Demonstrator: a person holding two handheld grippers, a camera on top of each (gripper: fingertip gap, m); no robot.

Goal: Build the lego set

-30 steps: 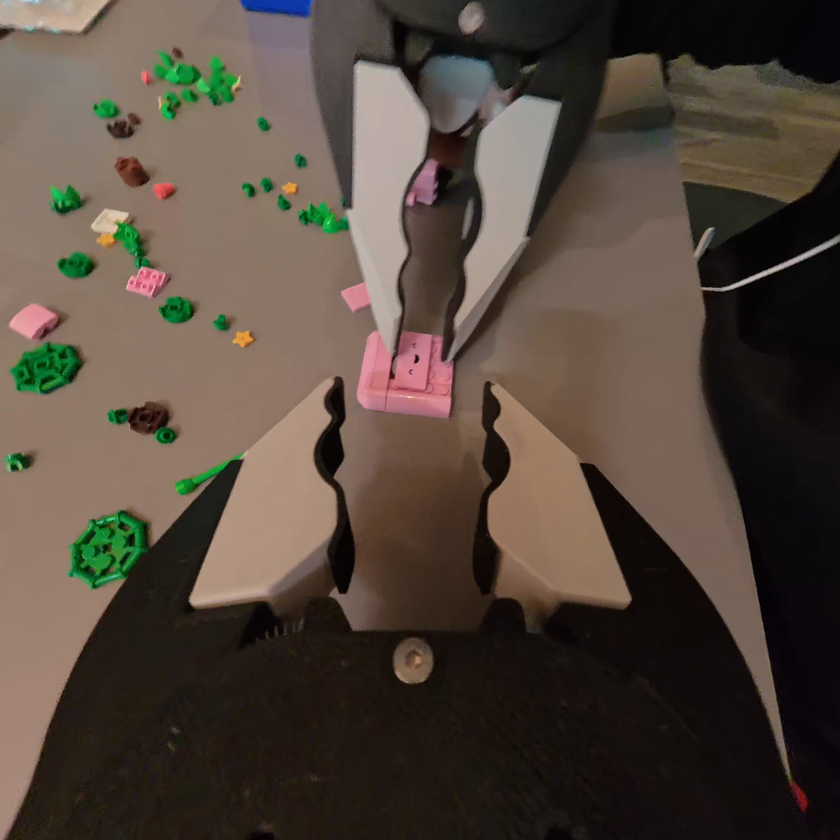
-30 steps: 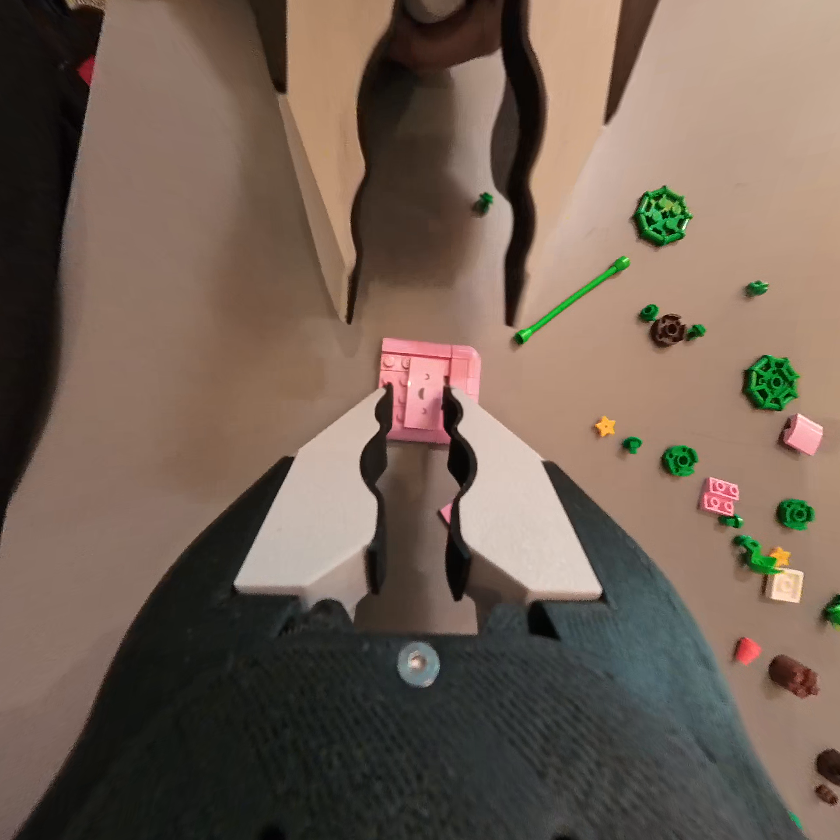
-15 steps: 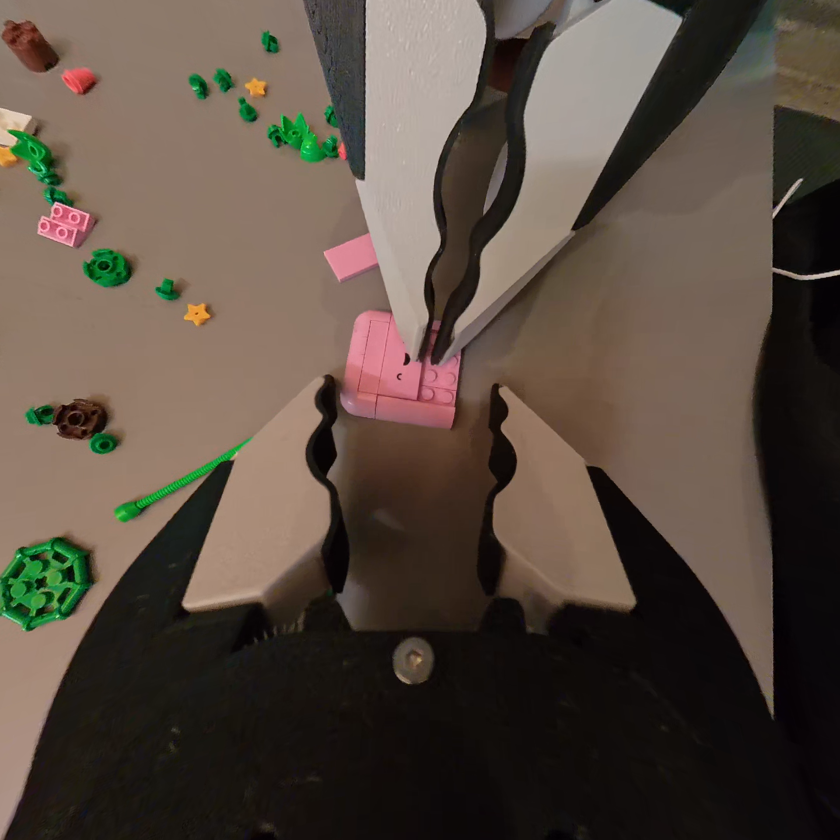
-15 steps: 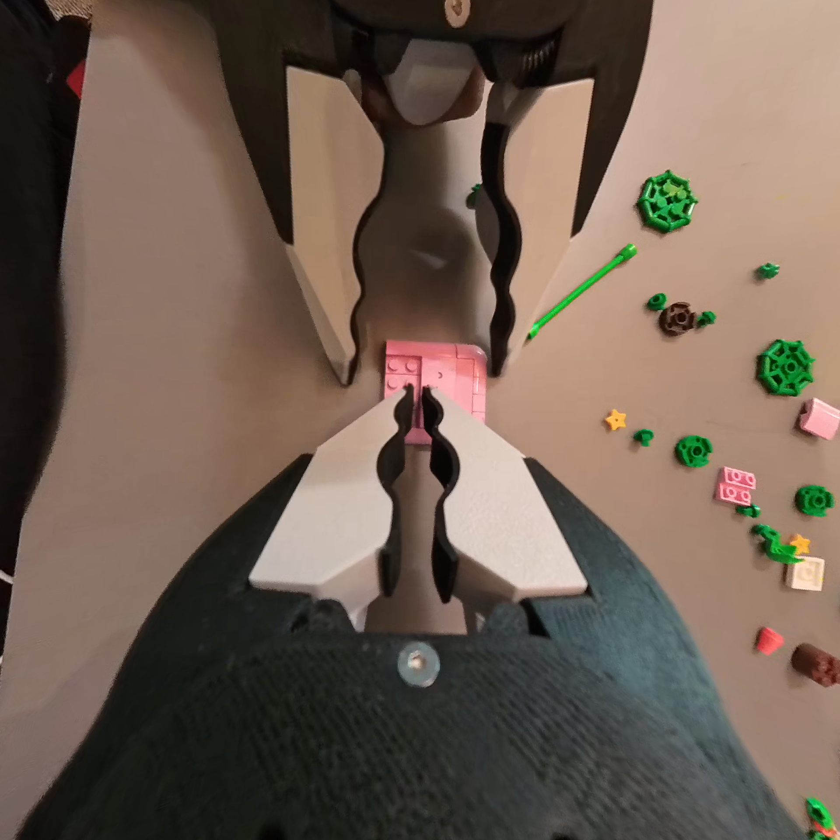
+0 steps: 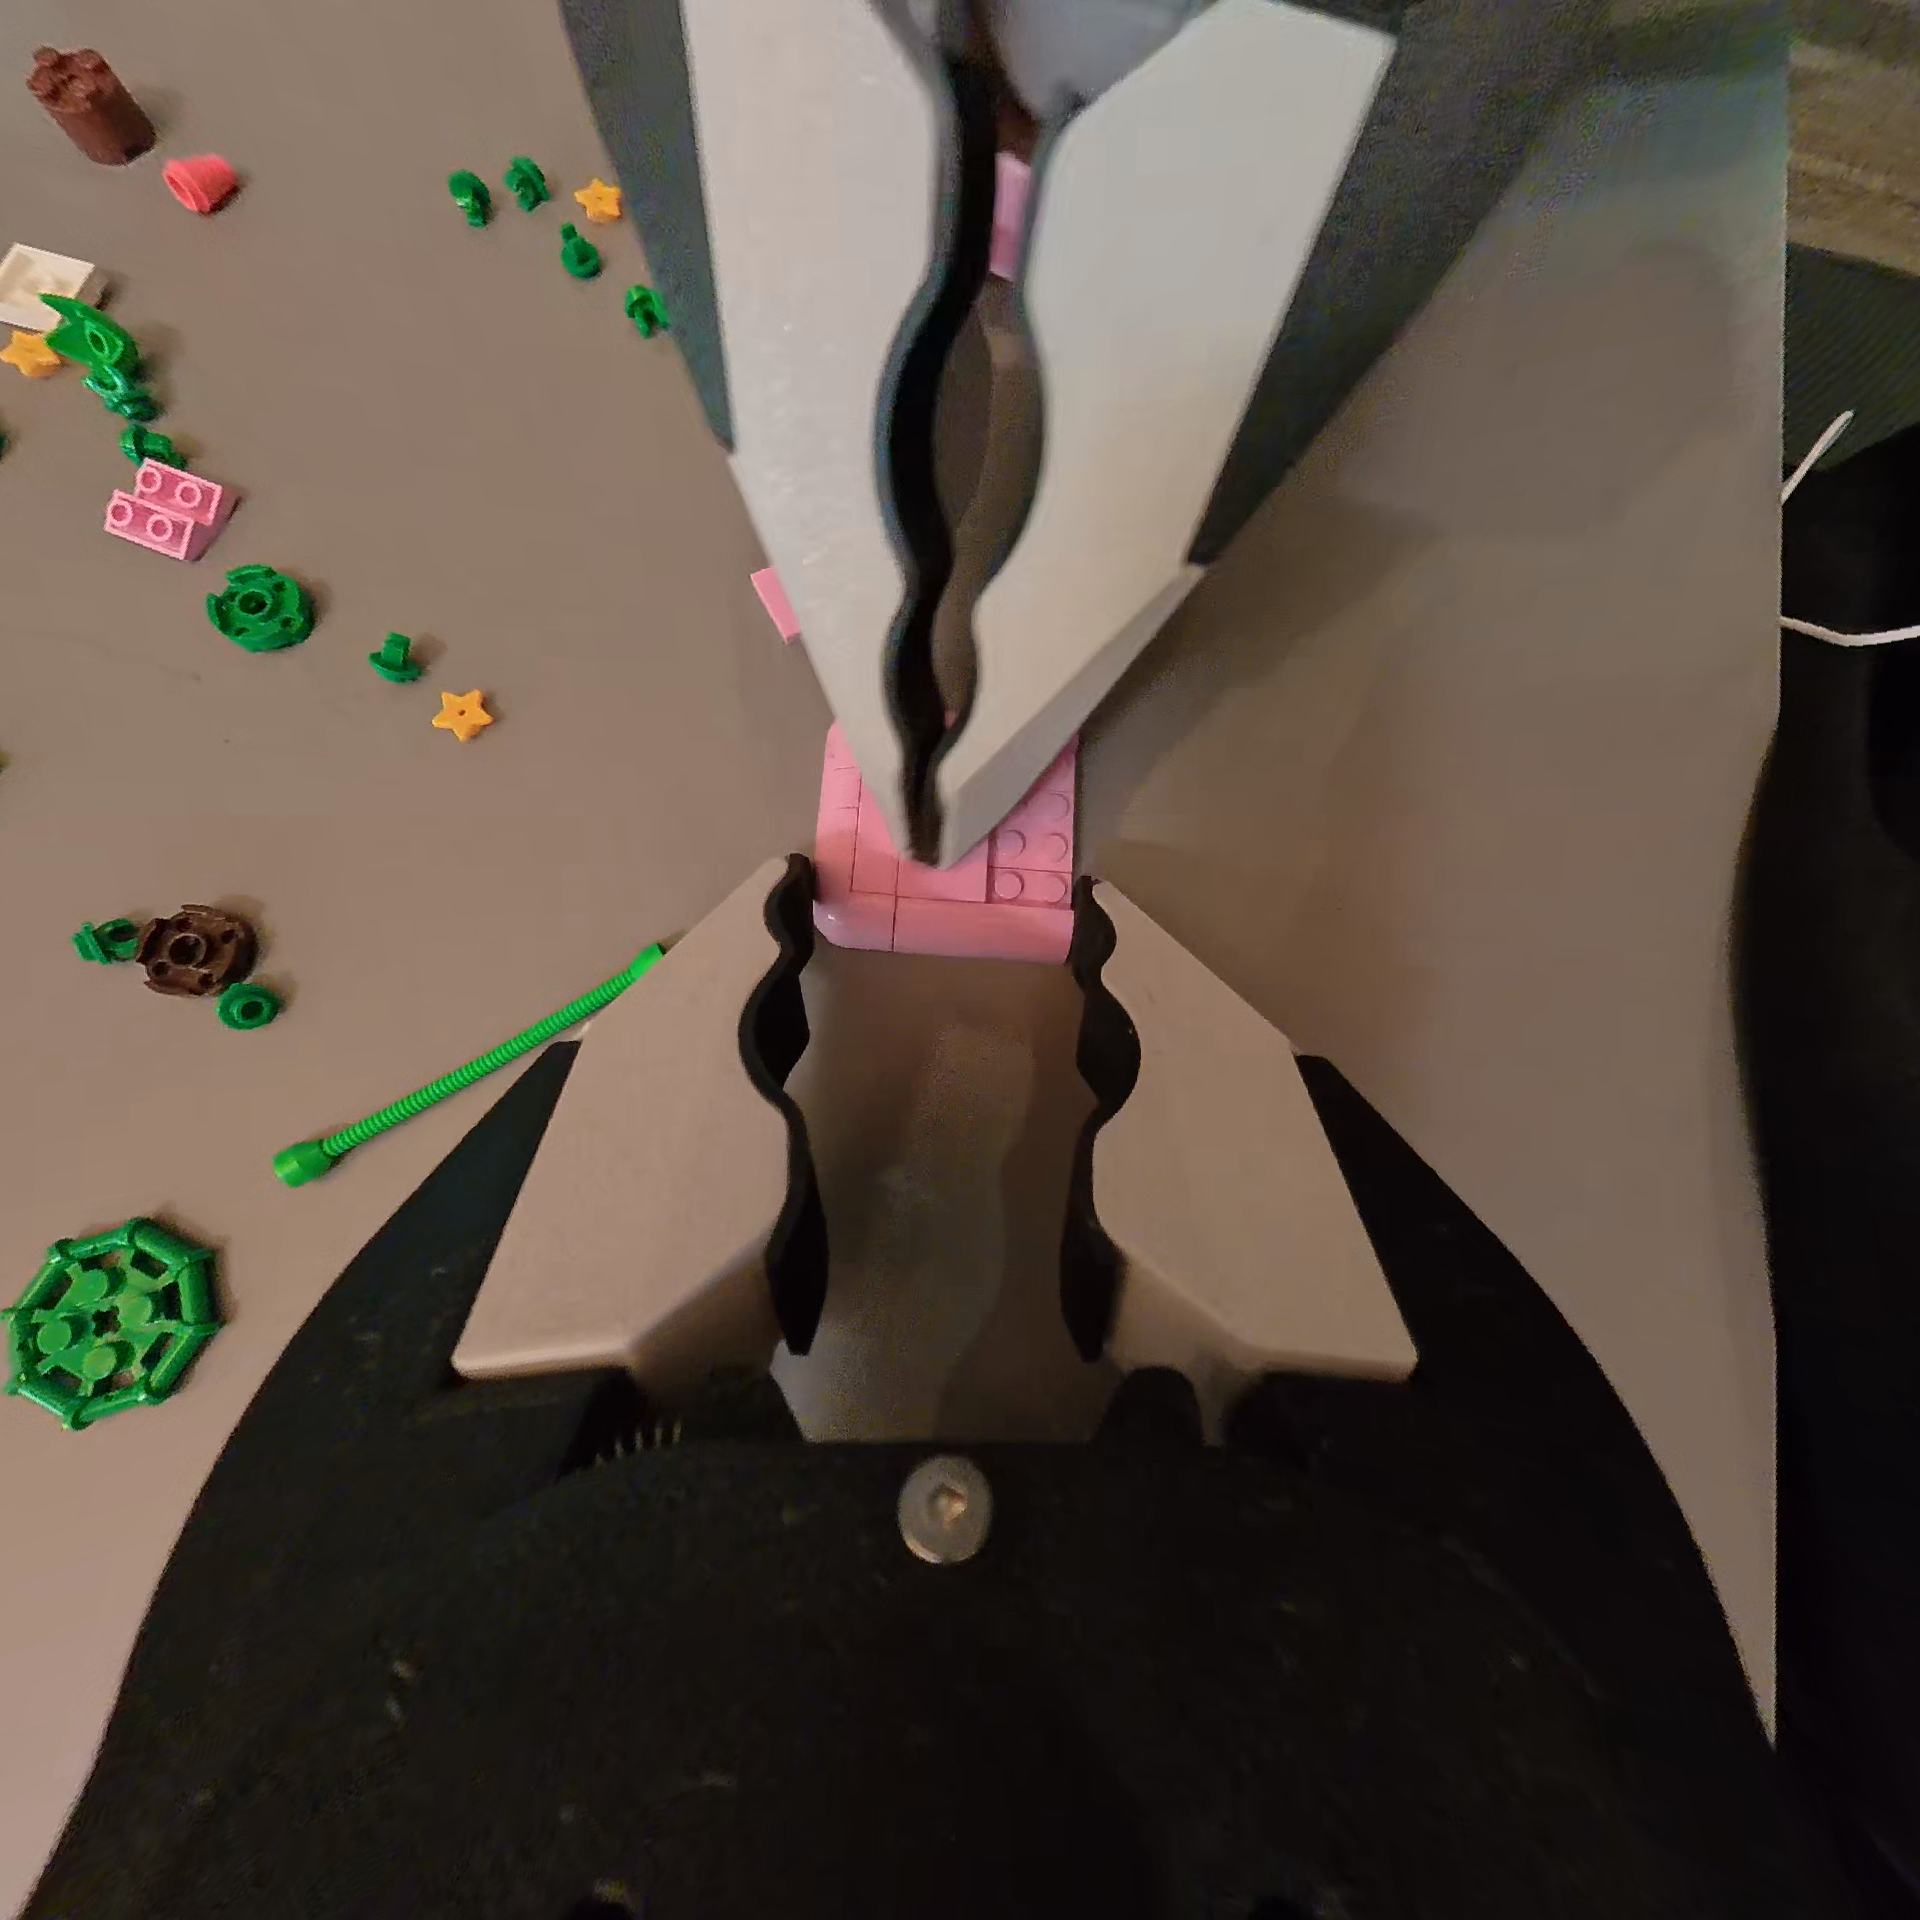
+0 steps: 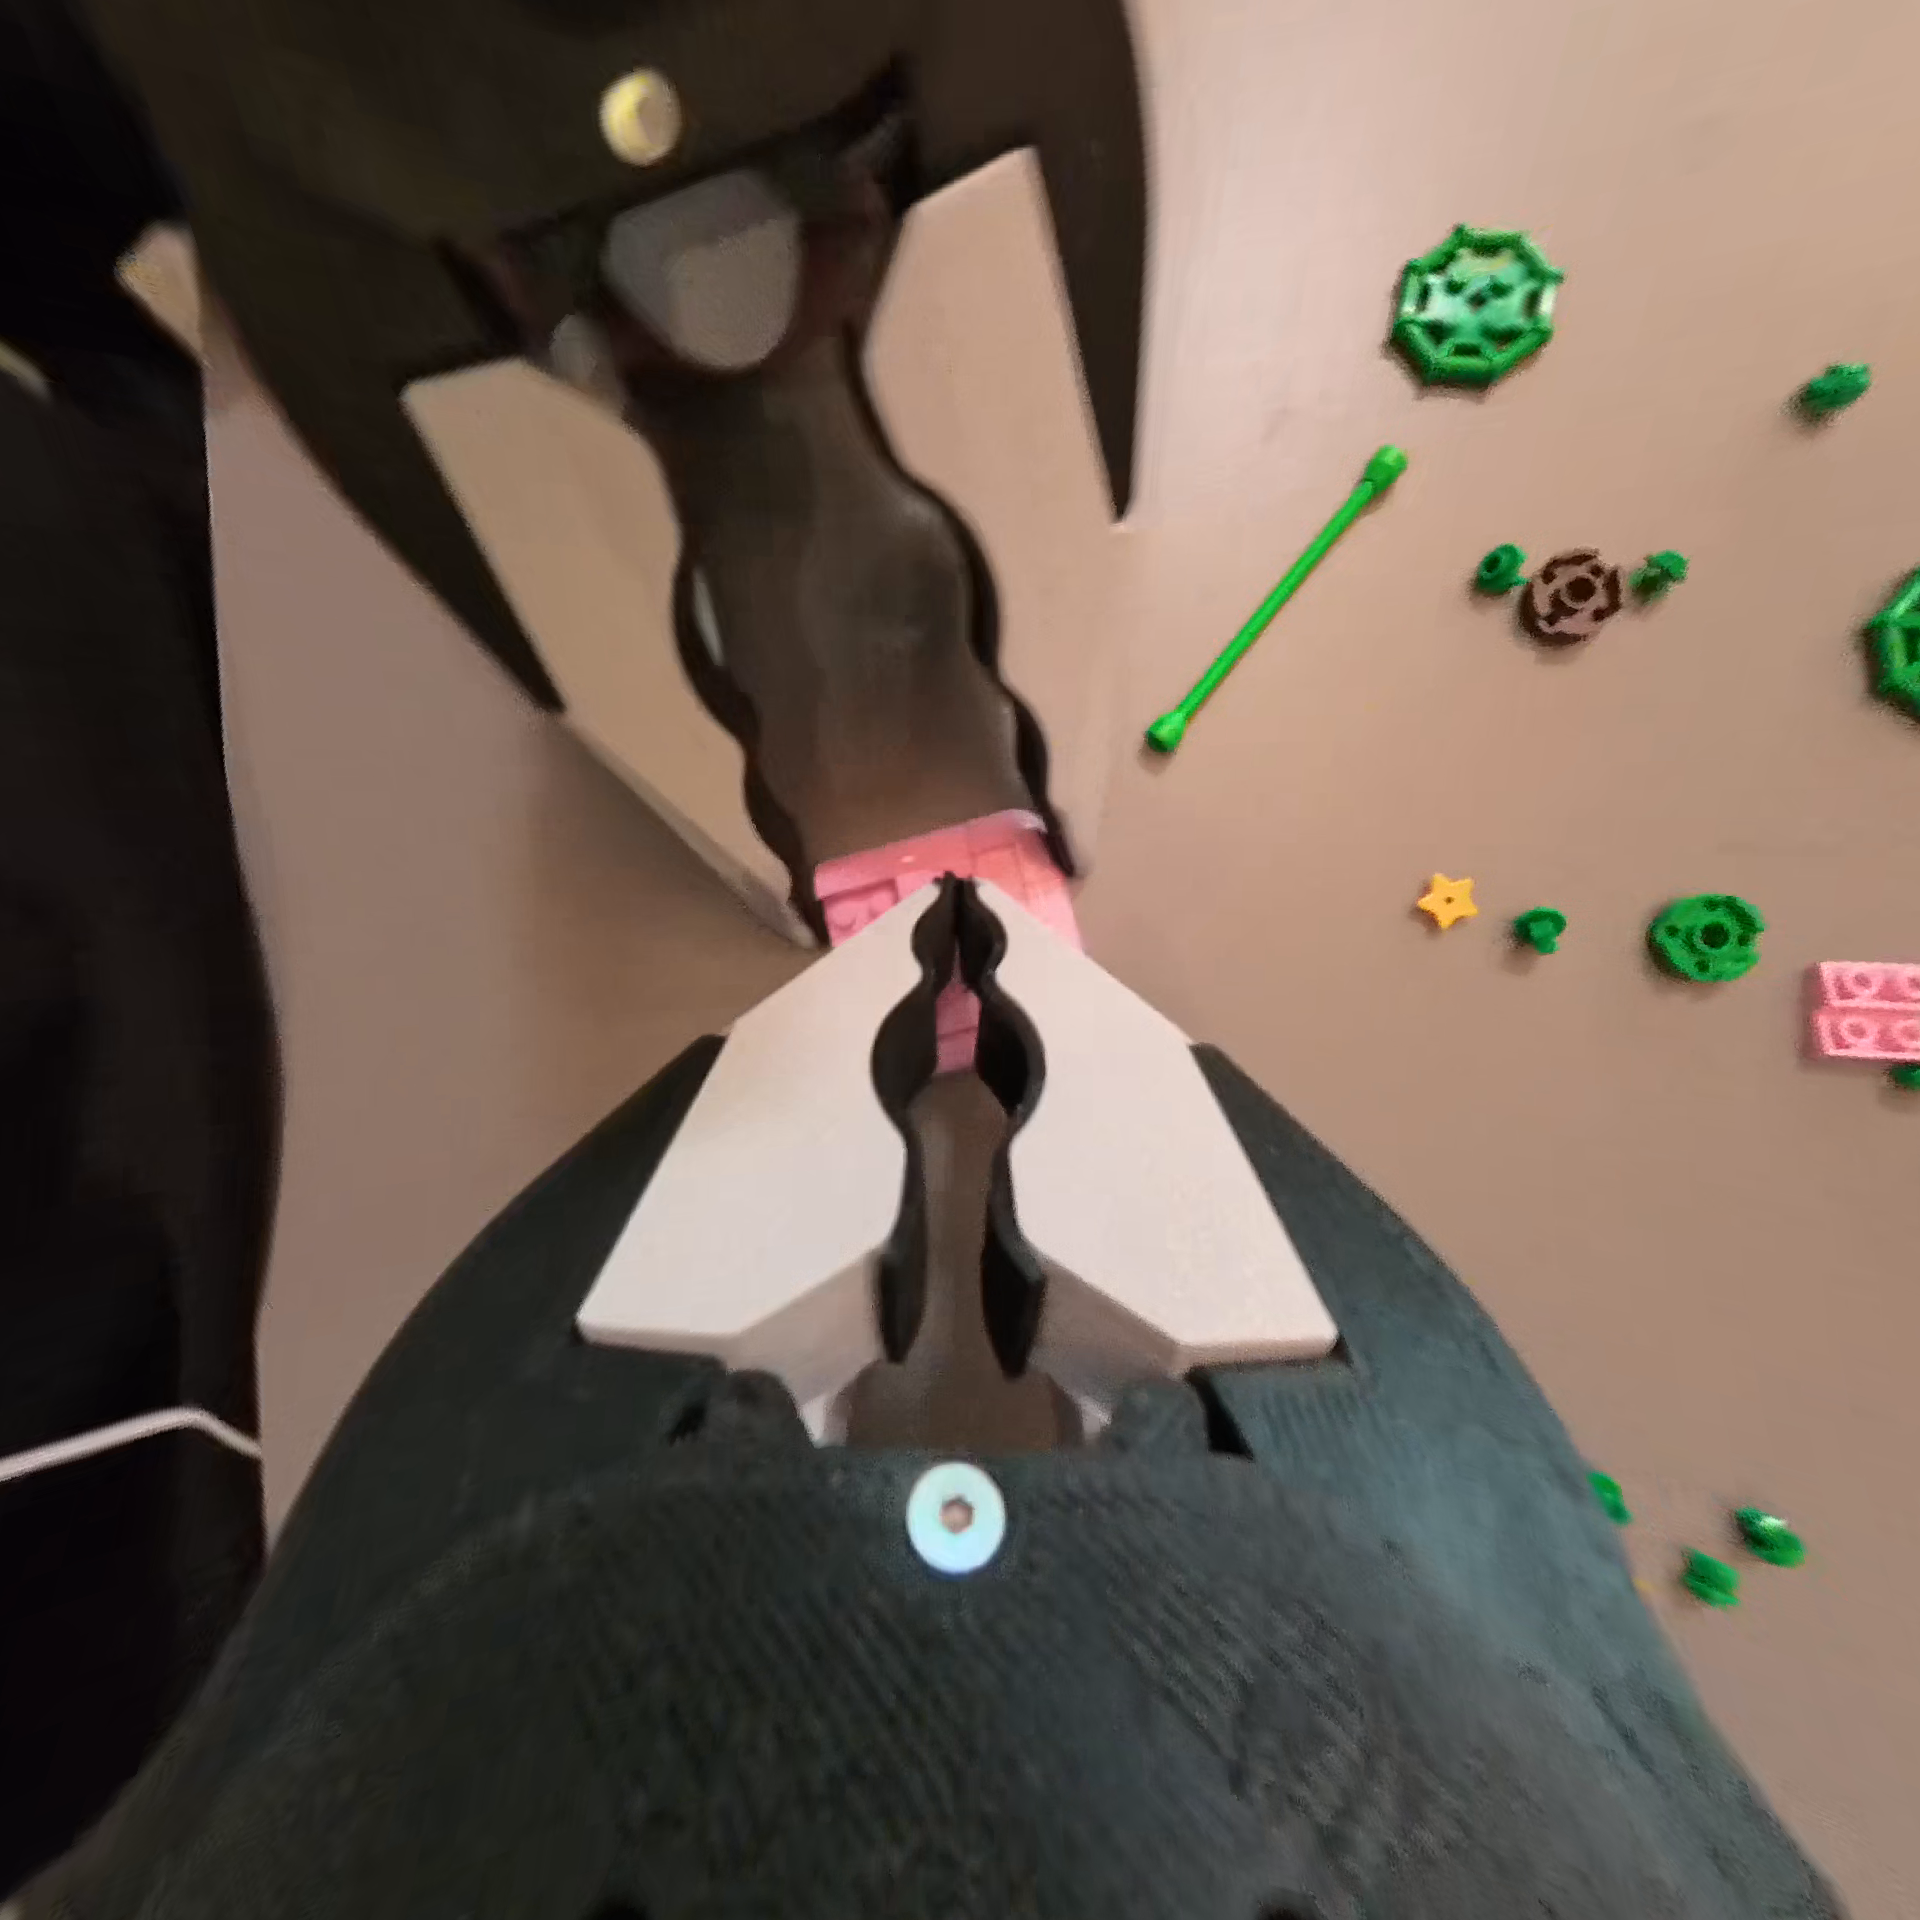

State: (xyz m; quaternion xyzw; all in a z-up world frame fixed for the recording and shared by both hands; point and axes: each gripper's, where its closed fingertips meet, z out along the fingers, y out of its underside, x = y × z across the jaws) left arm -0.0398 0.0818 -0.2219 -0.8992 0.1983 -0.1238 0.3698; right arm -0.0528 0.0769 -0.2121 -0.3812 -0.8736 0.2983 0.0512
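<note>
Pink lego block (image 5: 940, 914) at frame centre on grey counter (image 5: 520, 831), left tool (image 5: 940, 914) clamping its two sides, right tool (image 5: 925, 847) closed (tips pressed on block's top), green rod (image 5: 468, 1065) lower left.

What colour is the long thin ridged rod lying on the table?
Bright green; the rod shows best in the left wrist view.

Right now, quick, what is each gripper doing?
Left gripper: clamped on both sides of the pink lego block.
Right gripper: closed, empty, tips pressing on the block's top.
</note>
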